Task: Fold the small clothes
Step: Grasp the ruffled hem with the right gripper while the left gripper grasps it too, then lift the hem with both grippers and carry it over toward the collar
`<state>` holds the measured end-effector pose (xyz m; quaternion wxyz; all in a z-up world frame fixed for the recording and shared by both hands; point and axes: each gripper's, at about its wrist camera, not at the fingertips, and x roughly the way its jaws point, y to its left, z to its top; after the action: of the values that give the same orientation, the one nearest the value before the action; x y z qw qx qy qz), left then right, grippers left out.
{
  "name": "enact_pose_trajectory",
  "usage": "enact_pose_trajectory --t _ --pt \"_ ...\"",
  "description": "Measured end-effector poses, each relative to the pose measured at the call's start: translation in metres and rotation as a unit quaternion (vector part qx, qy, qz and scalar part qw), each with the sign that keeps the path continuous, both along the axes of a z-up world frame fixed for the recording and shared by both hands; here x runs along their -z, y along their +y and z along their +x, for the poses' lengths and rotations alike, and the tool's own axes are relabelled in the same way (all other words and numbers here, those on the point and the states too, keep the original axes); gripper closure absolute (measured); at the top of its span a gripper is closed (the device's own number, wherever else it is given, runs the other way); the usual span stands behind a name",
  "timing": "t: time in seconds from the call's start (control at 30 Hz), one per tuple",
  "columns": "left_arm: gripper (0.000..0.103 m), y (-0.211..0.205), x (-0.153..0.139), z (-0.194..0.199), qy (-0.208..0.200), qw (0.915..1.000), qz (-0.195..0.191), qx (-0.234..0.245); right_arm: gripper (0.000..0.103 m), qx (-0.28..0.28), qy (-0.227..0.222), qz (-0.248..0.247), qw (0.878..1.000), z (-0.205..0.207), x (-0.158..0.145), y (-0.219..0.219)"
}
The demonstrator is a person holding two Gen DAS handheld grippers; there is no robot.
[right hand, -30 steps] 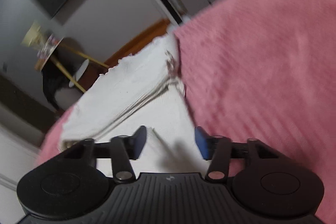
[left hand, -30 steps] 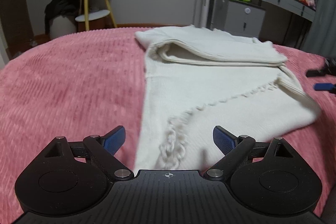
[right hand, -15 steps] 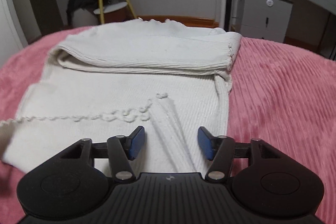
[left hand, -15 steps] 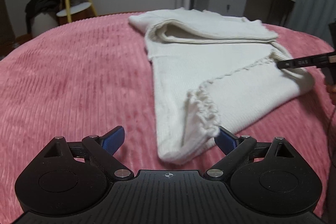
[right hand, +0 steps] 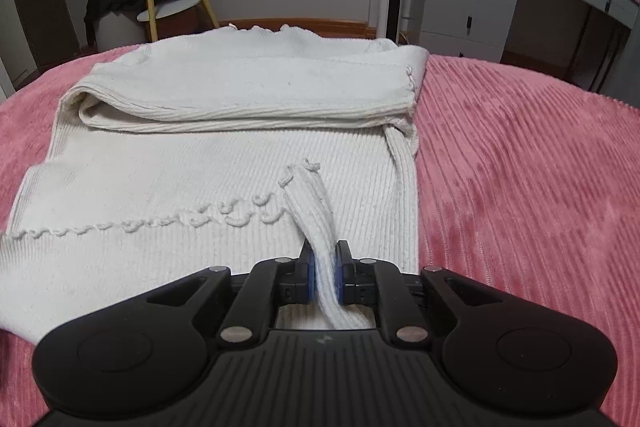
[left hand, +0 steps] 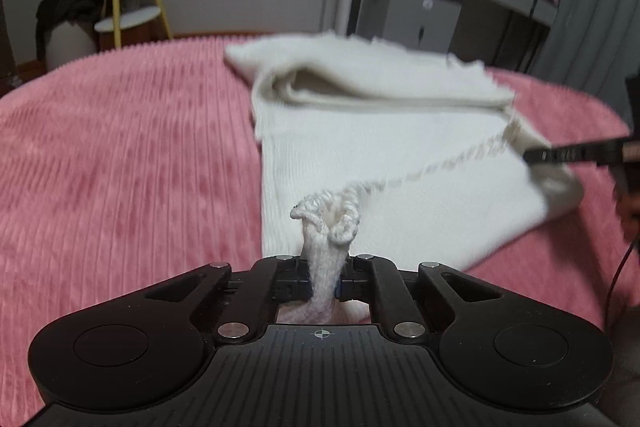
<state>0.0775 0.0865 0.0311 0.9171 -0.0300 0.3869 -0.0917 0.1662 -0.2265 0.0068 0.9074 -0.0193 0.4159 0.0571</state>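
A bunched corner of the scalloped near hem of the cream ribbed-knit garment (left hand: 380, 163) is pinched between the closed jaws of the left gripper (left hand: 323, 285), and the opposite corner of the same hem is clamped in the same way by the right gripper (right hand: 324, 277). The garment is spread on the pink ribbed plush bedspread (left hand: 128, 163), its far part already folded back into a thick roll.

Only a narrow tuft of knit is held on each side, so a corner could be lost if the hem is lifted quickly or the two grippers are drawn apart. If both layers have not been caught, the lower one would be left behind and the fold skewed. Uneven lifting could also drag the folded far part out of line across the clinging plush.
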Motion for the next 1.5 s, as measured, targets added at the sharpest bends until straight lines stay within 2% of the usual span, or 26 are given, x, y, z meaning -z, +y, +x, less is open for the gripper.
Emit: enact_pose_trajectory --t 0.1,0.23,0.33,0.43,0.6,0.73,0.87,0.93,0.97,1.0,1.07,1.1,1.13,1.2,1.27,1.4,1.5 --pt "0.093 0.001 -0.025 0.005 -0.036 0.9993 0.004 0.005 0.097 -0.008 -0.037 -0.033 0.999 -0.010 -0.017 0.004" --pt "0.093 0.008 -0.057 0.036 -0.076 0.9971 0.001 0.002 0.097 0.000 -0.092 -0.043 0.995 -0.008 -0.045 0.001" --pt "0.093 0.012 -0.072 0.077 -0.094 0.9955 -0.001 -0.008 0.097 0.029 -0.117 -0.029 0.992 0.011 -0.058 -0.010" --pt "0.093 0.006 -0.077 0.123 -0.110 0.9937 0.022 -0.005 0.097 0.047 -0.130 -0.035 0.990 0.046 -0.060 -0.021" --pt "0.093 -0.007 -0.054 0.200 -0.082 0.9954 0.048 -0.010 0.097 0.054 -0.118 -0.040 0.991 0.107 -0.044 -0.032" --pt "0.093 -0.008 -0.019 0.242 -0.036 0.9980 0.042 -0.029 0.097 0.048 -0.082 -0.022 0.995 0.142 -0.012 -0.038" --pt "0.090 -0.005 0.008 0.253 -0.016 0.9983 0.049 -0.027 0.097 0.040 -0.056 0.027 0.997 0.154 0.010 -0.052" --pt "0.072 -0.002 0.013 0.253 -0.016 0.9990 0.035 -0.022 0.093 0.033 -0.057 0.058 0.996 0.151 0.012 -0.060" --pt "0.069 0.000 0.015 0.252 -0.014 0.9996 0.021 -0.014 0.091 0.029 -0.054 0.079 0.995 0.152 0.013 -0.066" --pt "0.070 0.002 0.016 0.250 -0.015 0.9998 0.012 -0.010 0.083 0.024 -0.050 0.104 0.993 0.153 0.012 -0.071" --pt "0.082 0.001 0.015 0.247 -0.020 0.9995 0.021 -0.010 0.082 0.028 -0.059 0.126 0.990 0.153 0.010 -0.075" --pt "0.092 0.001 0.014 0.245 -0.022 0.9994 0.025 -0.008 0.085 0.027 -0.065 0.121 0.990 0.152 0.010 -0.074" --pt "0.093 0.000 0.012 0.244 -0.024 0.9993 0.028 -0.006 0.098 0.023 -0.068 0.112 0.991 0.150 0.009 -0.071" --pt "0.094 0.000 0.005 0.241 -0.032 0.9986 0.041 -0.008 0.098 0.010 -0.069 0.082 0.994 0.148 0.009 -0.060" --pt "0.094 -0.001 -0.011 0.240 -0.047 0.9978 0.046 -0.002 0.098 0.005 -0.091 0.037 0.995 0.145 0.001 -0.051" --pt "0.094 -0.002 -0.043 0.255 -0.102 0.9928 0.061 -0.010 0.098 0.027 -0.150 0.011 0.988 0.151 -0.029 -0.046" --pt "0.094 -0.004 -0.054 0.282 -0.126 0.9886 0.075 -0.034 0.098 0.052 -0.182 -0.024 0.982 0.172 -0.040 -0.036"
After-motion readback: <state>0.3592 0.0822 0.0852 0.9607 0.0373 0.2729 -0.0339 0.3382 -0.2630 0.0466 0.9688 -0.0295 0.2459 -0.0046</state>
